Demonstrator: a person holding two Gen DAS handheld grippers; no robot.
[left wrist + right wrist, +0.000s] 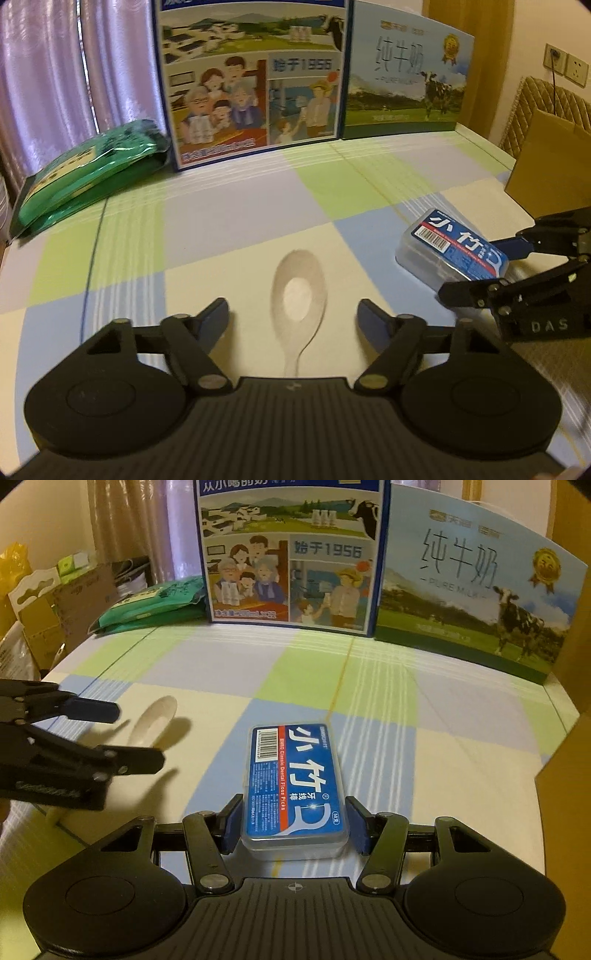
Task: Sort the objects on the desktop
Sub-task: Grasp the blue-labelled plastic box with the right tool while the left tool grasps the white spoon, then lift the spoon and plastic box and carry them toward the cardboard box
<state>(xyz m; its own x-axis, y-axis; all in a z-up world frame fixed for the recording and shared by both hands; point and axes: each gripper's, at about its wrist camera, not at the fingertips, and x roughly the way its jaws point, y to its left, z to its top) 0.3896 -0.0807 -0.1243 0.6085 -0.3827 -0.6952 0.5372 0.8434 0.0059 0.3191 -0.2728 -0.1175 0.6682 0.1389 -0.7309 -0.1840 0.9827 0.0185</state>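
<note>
checked cloth in green, lilac, blue and cream covers the table [369,686].
white plastic spoon [299,295]: lies flat near the front edge, bowl away from the camera, between the wide-spread fingers of the left gripper [293,314], which touch nothing.
clear dental floss pick box [295,786], blue label: flat on the cloth, right of the spoon, its near end between the pads of the right gripper [295,821]; jaws narrowed to the box sides, contact not certain.
two milk cartons [291,554] [476,590]: upright along the back edge.
green packet [88,173]: back left corner.
cardboard box [546,162]: at the right edge.
</note>
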